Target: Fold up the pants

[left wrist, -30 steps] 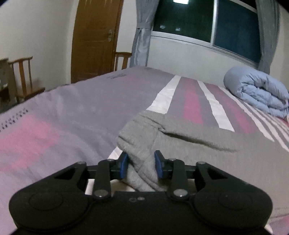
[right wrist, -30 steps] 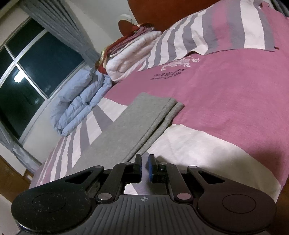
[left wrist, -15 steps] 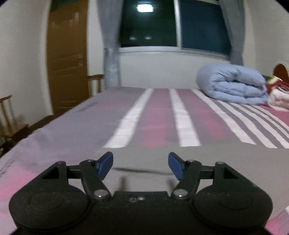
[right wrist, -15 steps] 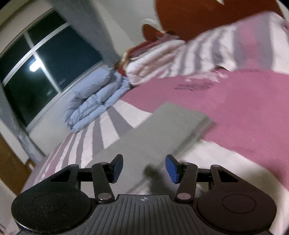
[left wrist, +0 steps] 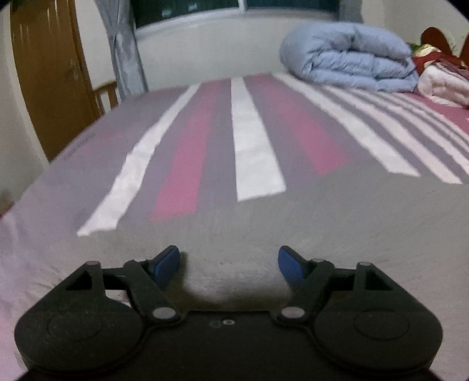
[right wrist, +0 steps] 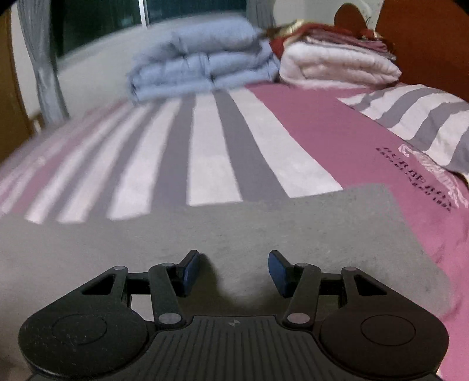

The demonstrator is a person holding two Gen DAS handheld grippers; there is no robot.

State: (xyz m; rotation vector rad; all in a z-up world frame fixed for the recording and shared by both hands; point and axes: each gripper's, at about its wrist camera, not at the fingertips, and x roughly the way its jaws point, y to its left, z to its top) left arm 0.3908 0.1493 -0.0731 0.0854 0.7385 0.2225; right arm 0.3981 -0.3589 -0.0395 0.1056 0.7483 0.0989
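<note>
Striped bed point(left wrist: 252, 152) holds gray pants point(right wrist: 263, 231) near its front edge; both claws, left claw point(left wrist: 228, 265) and right claw point(right wrist: 233, 268), gape wide, so a grab could catch one layer only.

A bed point(left wrist: 258, 152) with a sheet striped pink, grey and white fills the room. At its far side a rolled pale-blue duvet point(left wrist: 348, 55) lies below a dark window point(left wrist: 187, 8). A grey curtain point(left wrist: 126, 49) hangs left, beside a brown wooden door point(left wrist: 49, 76). White folded bedding point(right wrist: 337, 64) sits far right against a reddish headboard point(right wrist: 425, 38).
</note>
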